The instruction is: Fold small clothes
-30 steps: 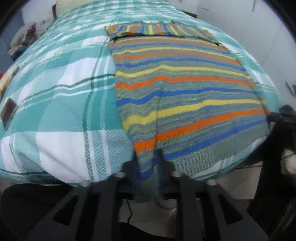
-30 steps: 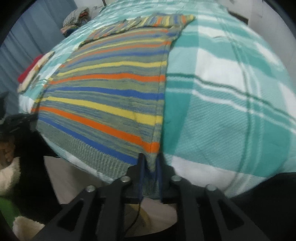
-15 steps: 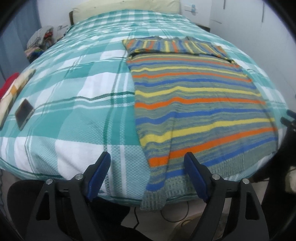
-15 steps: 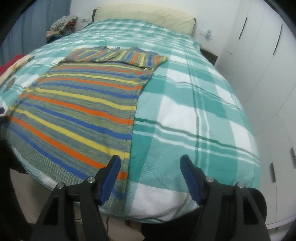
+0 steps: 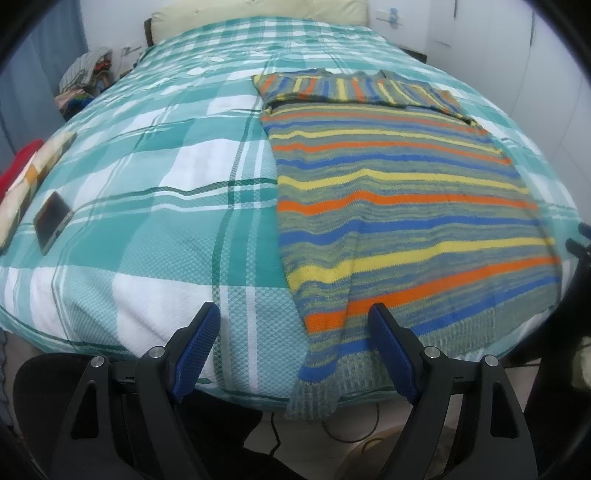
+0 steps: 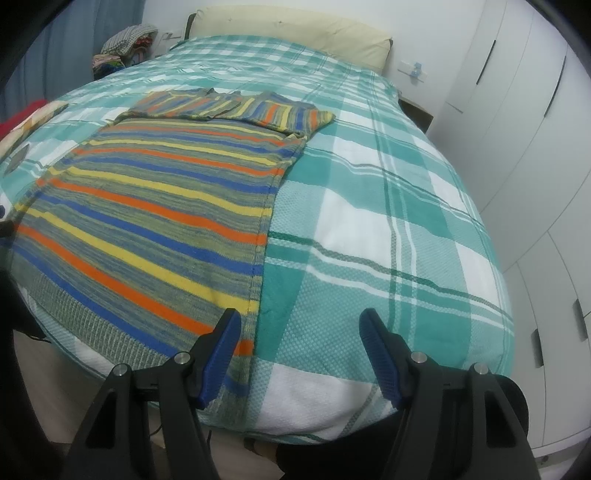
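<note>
A striped knit garment (image 5: 402, 199) in orange, yellow, blue and grey-green lies flat on the bed, its sleeves folded across the far end and its hem hanging over the near edge. It also shows in the right wrist view (image 6: 159, 206). My left gripper (image 5: 291, 343) is open and empty, above the bed's near edge by the garment's left hem corner. My right gripper (image 6: 301, 350) is open and empty, by the garment's right hem corner.
The bed has a teal and white plaid cover (image 5: 147, 206) and a cream pillow (image 6: 291, 33) at the head. A phone (image 5: 51, 221) lies at its left edge beside a folded cloth (image 5: 33, 173). White wardrobe doors (image 6: 524, 122) stand on the right.
Both grippers were shut on the garment's hem corners one second ago. They have let go, opened wide and drawn back and up from the bed. The hem now hangs loose.
</note>
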Motion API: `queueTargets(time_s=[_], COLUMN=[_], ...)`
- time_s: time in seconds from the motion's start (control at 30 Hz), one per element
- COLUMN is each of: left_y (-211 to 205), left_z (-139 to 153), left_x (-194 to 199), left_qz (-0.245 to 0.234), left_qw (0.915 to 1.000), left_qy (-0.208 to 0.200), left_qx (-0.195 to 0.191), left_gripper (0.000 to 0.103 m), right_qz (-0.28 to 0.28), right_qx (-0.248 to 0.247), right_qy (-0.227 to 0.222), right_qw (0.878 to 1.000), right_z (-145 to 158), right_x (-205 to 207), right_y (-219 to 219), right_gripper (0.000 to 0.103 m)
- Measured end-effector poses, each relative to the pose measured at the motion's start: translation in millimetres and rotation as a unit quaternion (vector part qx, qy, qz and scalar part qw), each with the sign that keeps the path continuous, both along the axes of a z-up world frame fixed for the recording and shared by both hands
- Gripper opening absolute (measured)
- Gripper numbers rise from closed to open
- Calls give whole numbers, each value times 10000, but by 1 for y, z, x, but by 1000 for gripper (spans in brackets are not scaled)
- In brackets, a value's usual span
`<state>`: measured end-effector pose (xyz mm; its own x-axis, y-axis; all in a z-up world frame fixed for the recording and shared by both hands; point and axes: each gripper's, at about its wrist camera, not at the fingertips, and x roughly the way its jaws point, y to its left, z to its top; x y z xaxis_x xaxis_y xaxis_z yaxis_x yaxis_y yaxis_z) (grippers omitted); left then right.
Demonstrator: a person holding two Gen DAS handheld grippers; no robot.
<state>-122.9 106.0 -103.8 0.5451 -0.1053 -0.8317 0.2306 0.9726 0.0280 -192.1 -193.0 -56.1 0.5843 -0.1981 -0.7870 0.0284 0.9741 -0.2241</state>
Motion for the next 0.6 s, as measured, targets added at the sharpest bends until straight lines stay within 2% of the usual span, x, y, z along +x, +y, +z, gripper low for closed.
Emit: queueTargets(time_s=[0.6], left_y=[-2], left_z=[-3], left_x=[-1], left_qz=[63], left_qw=[9998], left_qy=[-16], left_qx=[203], left_gripper=[84], right_qz=[-18], right_qx=[96], right_qy=[10], right_qw=[10000], right_z=[-4], right_x=[0], right_y=[-1], right_gripper=[66])
